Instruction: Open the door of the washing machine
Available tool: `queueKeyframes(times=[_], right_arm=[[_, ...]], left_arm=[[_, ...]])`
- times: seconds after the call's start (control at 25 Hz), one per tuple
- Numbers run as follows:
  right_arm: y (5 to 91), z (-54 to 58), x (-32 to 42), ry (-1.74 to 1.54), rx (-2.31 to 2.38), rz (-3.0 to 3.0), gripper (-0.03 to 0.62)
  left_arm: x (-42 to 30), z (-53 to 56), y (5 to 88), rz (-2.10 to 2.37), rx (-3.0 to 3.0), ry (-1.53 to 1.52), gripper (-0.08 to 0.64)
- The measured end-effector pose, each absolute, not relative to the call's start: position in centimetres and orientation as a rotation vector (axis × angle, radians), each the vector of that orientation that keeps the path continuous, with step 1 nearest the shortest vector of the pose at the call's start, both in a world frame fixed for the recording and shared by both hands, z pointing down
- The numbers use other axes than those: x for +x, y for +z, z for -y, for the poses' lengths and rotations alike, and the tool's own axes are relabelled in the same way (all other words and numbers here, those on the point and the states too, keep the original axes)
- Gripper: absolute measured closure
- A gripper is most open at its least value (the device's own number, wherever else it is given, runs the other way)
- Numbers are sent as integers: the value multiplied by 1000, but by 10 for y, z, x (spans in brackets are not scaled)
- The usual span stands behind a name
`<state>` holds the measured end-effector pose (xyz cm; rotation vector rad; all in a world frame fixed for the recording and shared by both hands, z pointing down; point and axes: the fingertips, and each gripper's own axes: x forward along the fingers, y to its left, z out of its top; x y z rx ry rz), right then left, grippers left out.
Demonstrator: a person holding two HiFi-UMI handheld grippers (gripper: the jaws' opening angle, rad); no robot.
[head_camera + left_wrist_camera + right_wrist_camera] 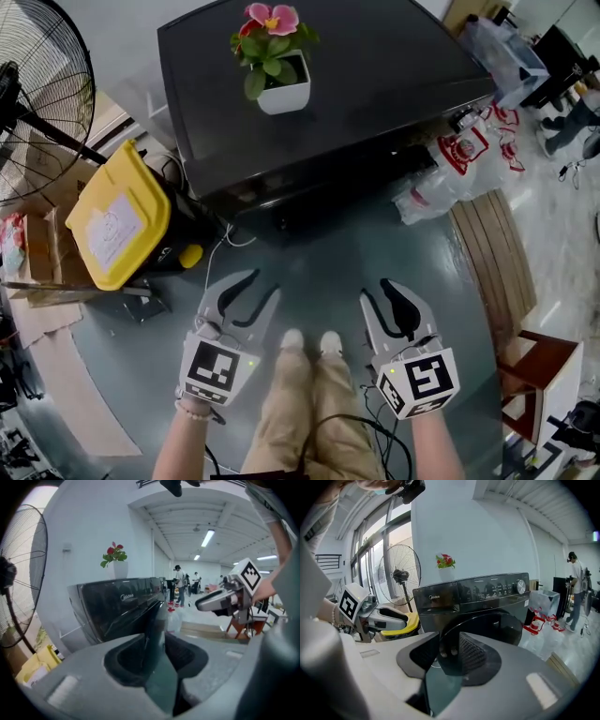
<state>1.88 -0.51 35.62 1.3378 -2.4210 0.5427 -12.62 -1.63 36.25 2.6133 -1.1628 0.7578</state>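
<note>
Bright, even light fills the room. In the left gripper view, long white ceiling strip lights (207, 537) glow at upper right. In the right gripper view, tall windows (370, 545) wash out pale at upper left. The glossy black washing machine top (375, 84) carries a soft grey sheen, and shadows are faint. Both gripper views bulge at the edges, with dark corners and a blurred near foreground.
</note>
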Motion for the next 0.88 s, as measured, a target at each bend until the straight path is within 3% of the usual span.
queueKeyframes(times=[0.88], right_arm=[[413, 25, 30, 590, 1368, 2357, 476]], left_arm=[[-105, 66, 468, 1062, 2590, 844, 430]])
